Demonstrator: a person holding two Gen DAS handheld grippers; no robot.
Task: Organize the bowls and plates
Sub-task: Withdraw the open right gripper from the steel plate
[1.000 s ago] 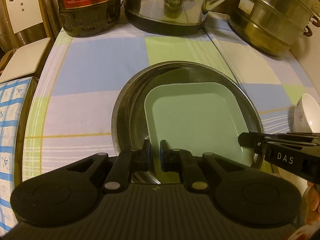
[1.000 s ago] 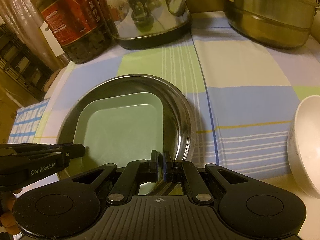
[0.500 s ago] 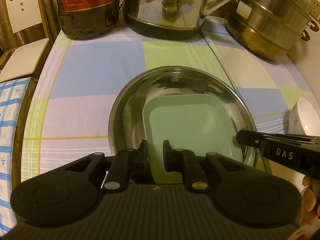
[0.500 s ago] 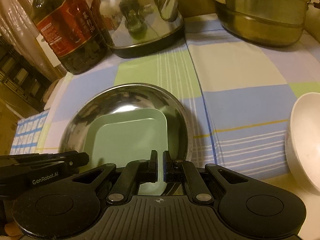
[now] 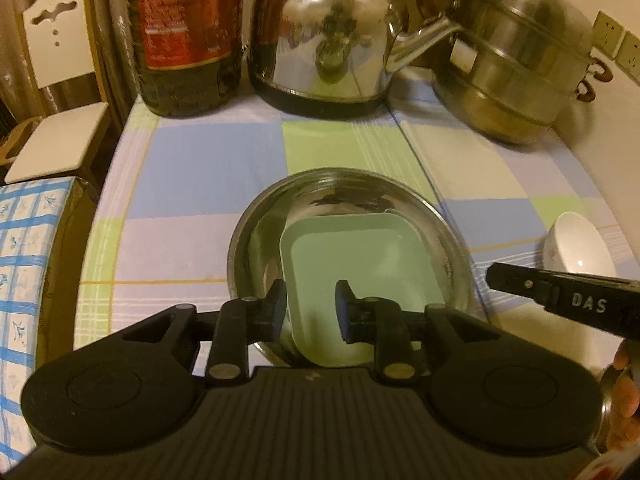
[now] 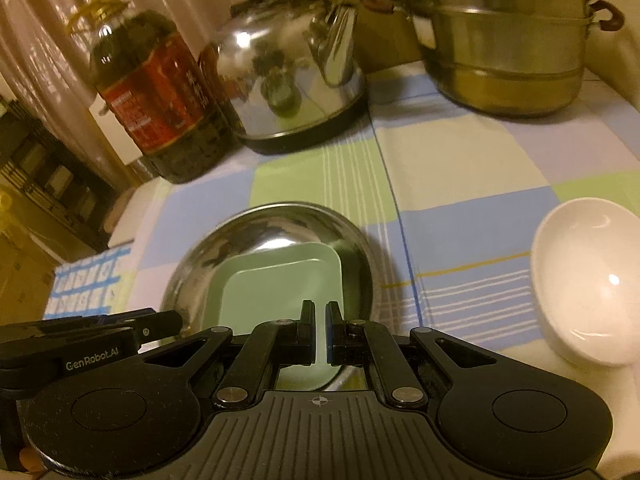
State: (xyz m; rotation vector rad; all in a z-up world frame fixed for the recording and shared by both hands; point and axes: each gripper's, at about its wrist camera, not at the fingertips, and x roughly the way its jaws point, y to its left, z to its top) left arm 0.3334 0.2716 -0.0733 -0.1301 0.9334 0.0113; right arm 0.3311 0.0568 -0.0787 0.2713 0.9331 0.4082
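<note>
Between the fingers of my left gripper (image 5: 311, 312) nothing is held: the jaws have just been opening and now stand apart, hanging over the near edge of the pale green square plastic plate (image 5: 352, 276) with no pad touching it. My right gripper (image 6: 320, 332) has its jaws together, empty, and hovers above the near right rim of the same plate (image 6: 276, 280). Each gripper shows at the edge of the other's view, the right one as a black bar lettered DAS.

That green plate lies inside the round stainless-steel basin (image 5: 260, 248), tilted a little, with its near side resting against the basin's near wall. The basin (image 6: 352, 248) stands on the checked tablecloth of blue, green and cream squares (image 5: 208, 164) that covers the table.

To the right of the basin, well apart from it, a white ceramic bowl (image 6: 588, 280) lies on the cloth, tipped so that its mouth faces me. At the far edge stand a large oil bottle with a red label (image 5: 188, 36), a shiny steel kettle (image 5: 324, 36) and a stacked steel steamer pot (image 5: 516, 72). Off the table's left side is a white chair (image 5: 56, 92).
</note>
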